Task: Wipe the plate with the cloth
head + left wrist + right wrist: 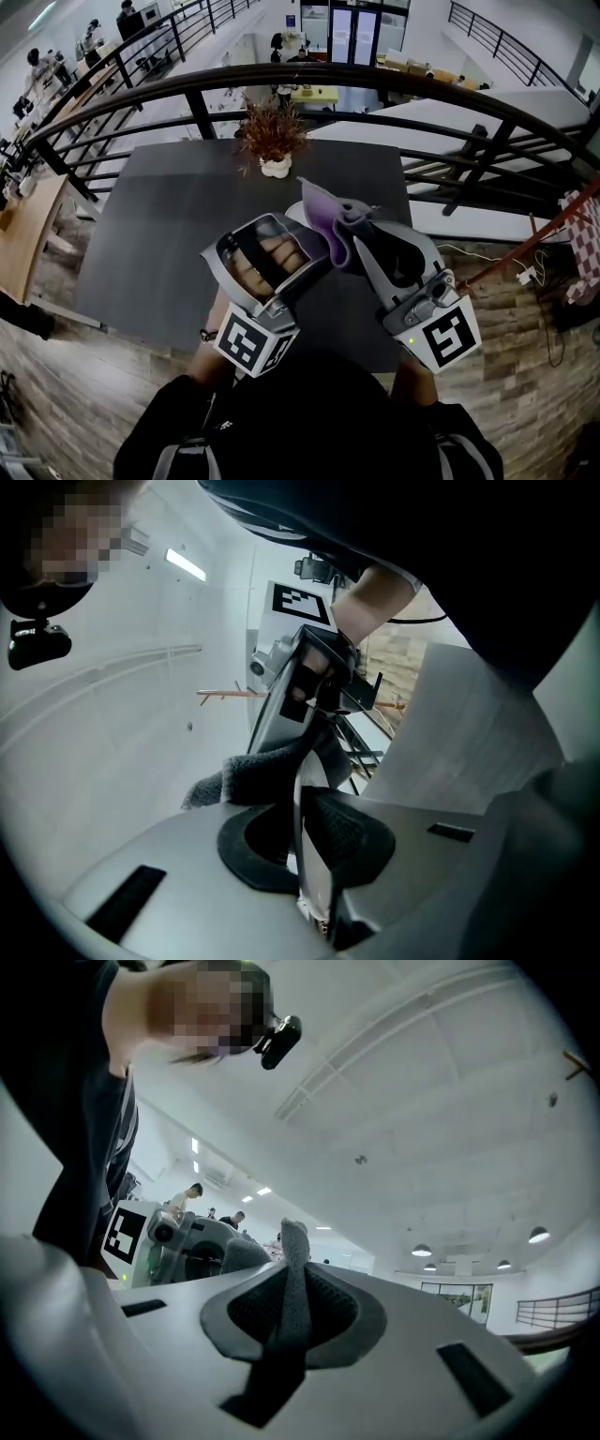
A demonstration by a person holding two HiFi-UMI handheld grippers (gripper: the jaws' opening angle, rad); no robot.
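There are two grippers, one plate, one cloth, one tabletop and one potted plant.

The left gripper (306,847) has its jaws nearly together, clamped on the rim of the plate (315,878). The plate is thin and pale and stands edge-on between the dark pads, running away from the camera. The right gripper (292,1314) has its jaws closed on a narrow fold of the cloth (292,1241), which sticks up past the pads as a grey strip.

In the left gripper view, the cloth bunches as a fuzzy grey roll just beyond the left gripper's pads and lies against one face of the plate. The right gripper reaches in from behind it. In the head view, both grippers are held up close together in front of the person, and the cloth looks purple there, draped between their tips. The plate is mostly hidden by it.

Both the plate and the cloth are held in the air, above the dark tabletop (159,234). Near the tabletop's far edge stands the potted plant (272,133), with dry reddish stems in a small white pot, well apart from the grippers. A curved dark railing (394,82) runs behind it.
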